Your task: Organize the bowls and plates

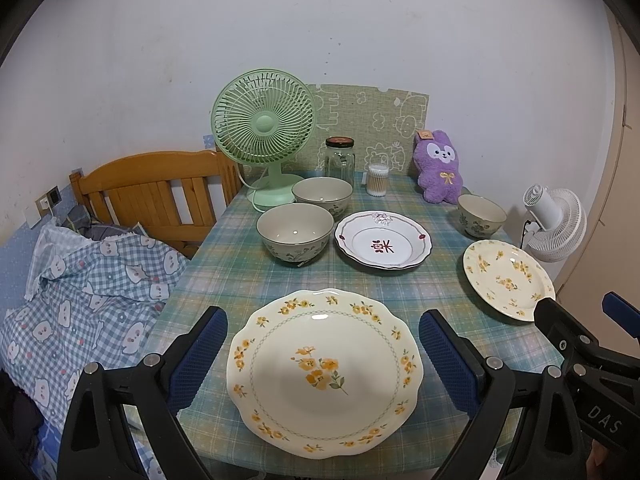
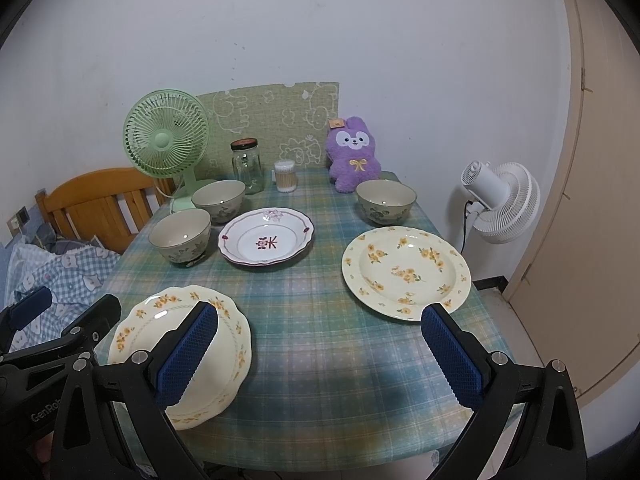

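Observation:
A scalloped cream plate with yellow flowers [image 1: 324, 372] lies at the table's front left, between the open fingers of my left gripper [image 1: 323, 356], which hovers above it. It also shows in the right wrist view [image 2: 232, 344]. A round yellow-flower plate [image 2: 406, 272] lies front right. A white plate with red marks [image 2: 266, 240] lies mid-table. Two grey floral bowls [image 2: 181, 238] [image 2: 219, 198] stand at its left, a third bowl [image 2: 386, 200] at back right. My right gripper [image 2: 320, 352] is open and empty over bare cloth.
A green fan [image 2: 166, 140], a glass jar [image 2: 247, 166], a cotton-swab tub [image 2: 285, 176] and a purple plush rabbit [image 2: 353, 152] line the table's back. A wooden bed frame [image 1: 156, 196] and bedding [image 1: 92, 280] lie left. A white fan [image 2: 500, 200] stands right.

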